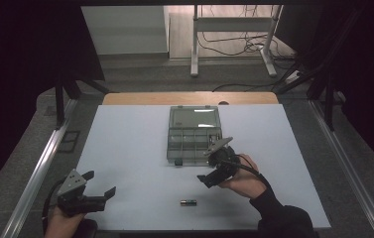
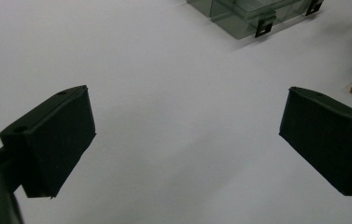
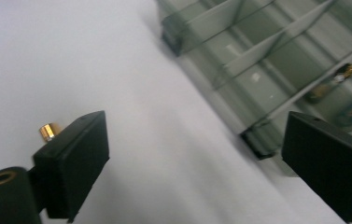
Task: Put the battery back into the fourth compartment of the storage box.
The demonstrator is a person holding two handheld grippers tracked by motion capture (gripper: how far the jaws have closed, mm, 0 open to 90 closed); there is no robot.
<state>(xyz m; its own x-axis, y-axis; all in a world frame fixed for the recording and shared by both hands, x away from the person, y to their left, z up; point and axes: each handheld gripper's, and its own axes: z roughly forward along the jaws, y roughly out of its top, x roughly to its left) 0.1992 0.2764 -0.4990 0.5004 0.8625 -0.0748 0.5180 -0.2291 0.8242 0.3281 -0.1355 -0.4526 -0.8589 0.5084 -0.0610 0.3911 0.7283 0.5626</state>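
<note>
The left gripper (image 1: pixel 96 188) is a matte black two-jaw tool with a grey three-cornered plate bolted on top and a black cable trailing behind. In its own view the jaws are blocky black wedges with small round holes near the edges. The right gripper (image 1: pixel 213 171) has the same build, grey plate and looping black cable; a brass-coloured screw sits beside one jaw. The person's right arm wears a dark long sleeve (image 1: pixel 279 213).
</note>
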